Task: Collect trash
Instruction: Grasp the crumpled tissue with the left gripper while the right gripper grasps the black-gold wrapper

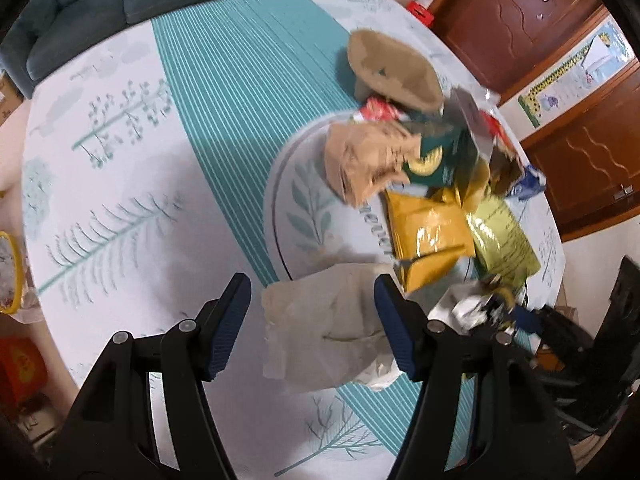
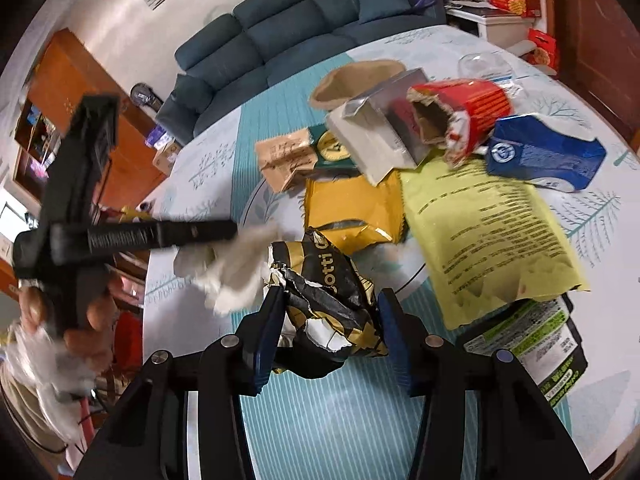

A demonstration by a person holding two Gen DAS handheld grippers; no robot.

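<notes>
Only in the right wrist view is the right gripper (image 2: 330,312) seen pinching a black-and-gold wrapper (image 2: 328,300) just in front of the yellow bag (image 2: 354,210). The left gripper (image 1: 312,308) is spread around a crumpled tissue (image 1: 328,328), unpressed. The red carton (image 2: 460,114) is torn open.

Wrappers (image 2: 352,212) heaped on table (image 1: 120,200) (sofa (image 2: 280,36) behind).

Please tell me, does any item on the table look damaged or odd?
Yes. The red carton lies on its side with a ragged torn end. The black-and-gold wrapper between the right gripper pads is crumpled and ripped. The rest is flattened packaging, loosely piled.
</notes>
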